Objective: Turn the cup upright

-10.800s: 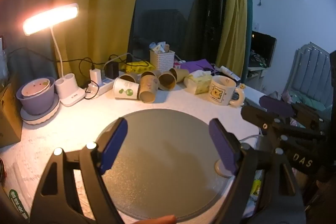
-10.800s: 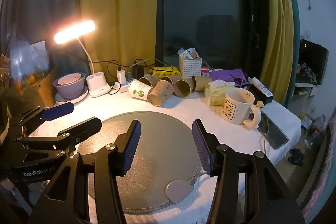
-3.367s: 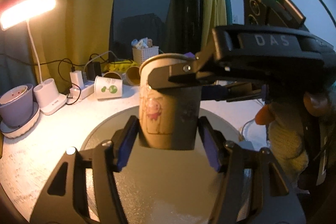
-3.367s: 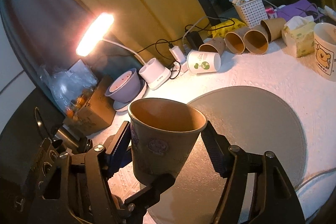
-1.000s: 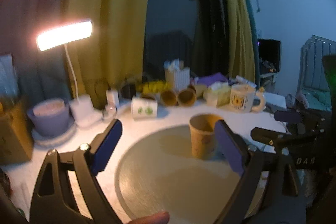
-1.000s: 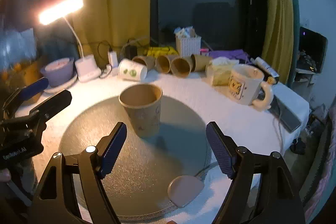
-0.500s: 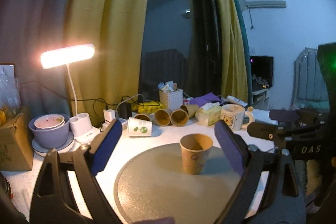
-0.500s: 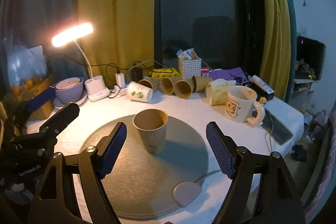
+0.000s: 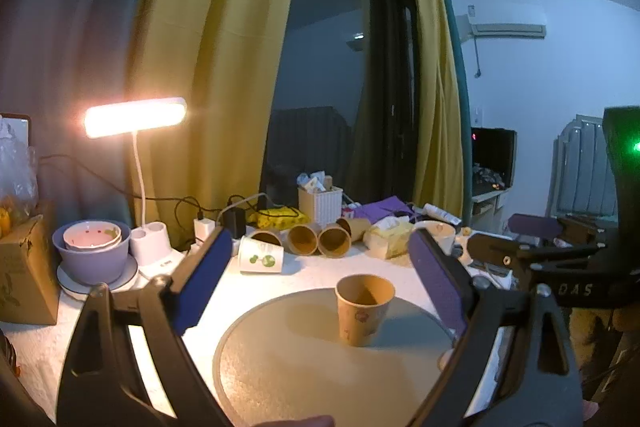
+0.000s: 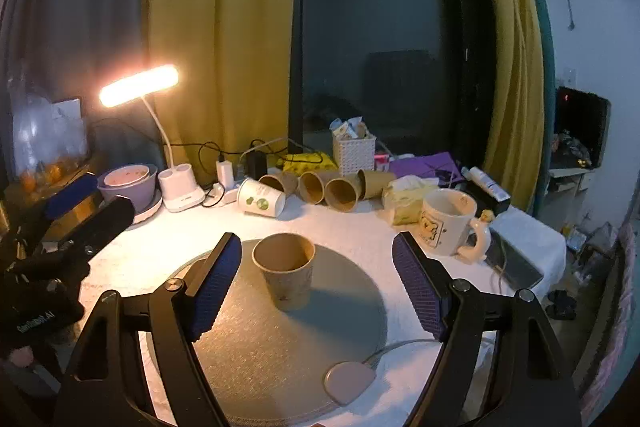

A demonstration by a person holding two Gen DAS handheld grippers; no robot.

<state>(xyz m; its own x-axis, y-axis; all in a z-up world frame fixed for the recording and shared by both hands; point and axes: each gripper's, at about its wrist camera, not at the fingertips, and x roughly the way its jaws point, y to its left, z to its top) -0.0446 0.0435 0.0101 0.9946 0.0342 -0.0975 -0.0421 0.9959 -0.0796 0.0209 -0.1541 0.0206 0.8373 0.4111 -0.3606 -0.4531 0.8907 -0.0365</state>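
Far left on the white-covered desk (image 10: 352,227) there's a lavender bowl on a saucer (image 10: 128,187) and a lit white desk lamp (image 10: 138,85) next to it. The left hand-held gripper (image 9: 316,283) is held level and pulled back from the mat, blue pads spread wide with nothing between them; you can also see it poking in at the left edge of the right wrist view. Behind, a white paper cup with a green print (image 10: 260,198) lies on its side, then a row of tipped-over brown paper cups (image 10: 332,189). The brown paper cup with a little cartoon print (image 10: 285,271) stands upright, mouth up, on the round grey mat (image 10: 280,347), a bit toward the mat's far side. The right hand-held gripper (image 10: 318,287) hovers level in front of it, also wide open, touching nothing. Further right sits a white ceramic mug with a bear picture (image 10: 450,221).
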